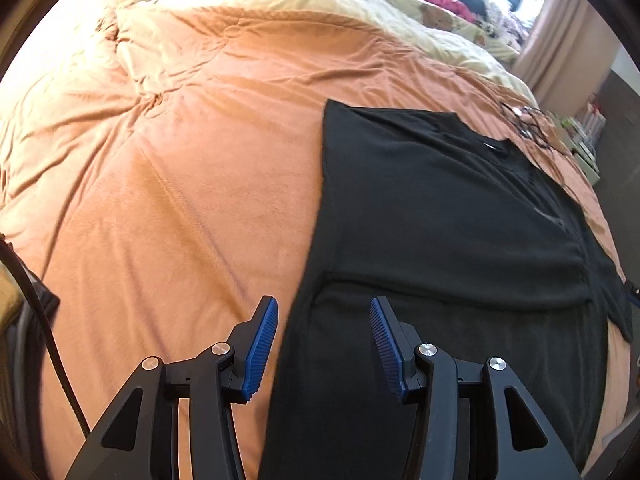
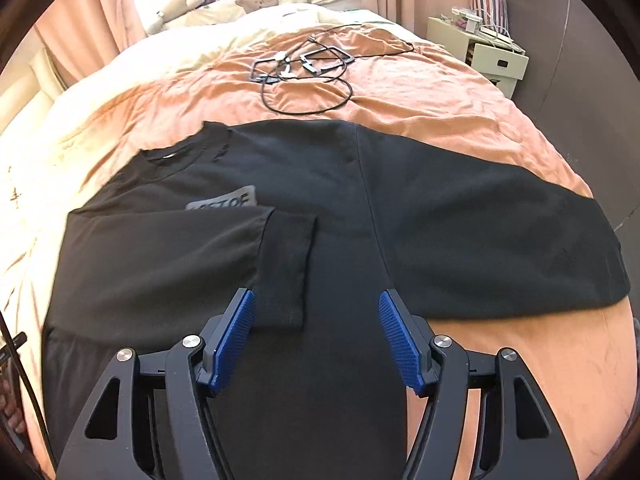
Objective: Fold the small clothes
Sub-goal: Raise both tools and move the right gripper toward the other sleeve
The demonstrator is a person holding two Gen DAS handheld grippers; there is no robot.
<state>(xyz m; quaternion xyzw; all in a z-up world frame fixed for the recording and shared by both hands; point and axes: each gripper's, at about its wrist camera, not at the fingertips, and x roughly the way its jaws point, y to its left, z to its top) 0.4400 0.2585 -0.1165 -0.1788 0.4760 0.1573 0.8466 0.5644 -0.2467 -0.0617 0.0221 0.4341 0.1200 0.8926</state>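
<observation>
A black long-sleeved sweatshirt (image 2: 320,184) lies flat on the orange bedspread (image 2: 420,92), collar toward the far left. Its left sleeve (image 2: 192,256) is folded across the chest and half covers a grey logo patch (image 2: 224,200). The other sleeve (image 2: 500,248) stretches out to the right. My right gripper (image 2: 316,300) hovers open above the folded cuff, nothing between its blue pads. In the left wrist view the same sweatshirt (image 1: 440,220) fills the right half, and my left gripper (image 1: 324,308) stands open over its left edge, holding nothing.
A tangle of black cables (image 2: 308,68) lies on the bed beyond the collar. A cream quilt (image 2: 200,44) and soft toys sit at the far end. A white bedside box (image 2: 496,60) stands to the right. Bare orange bedspread (image 1: 160,200) spreads left of the garment.
</observation>
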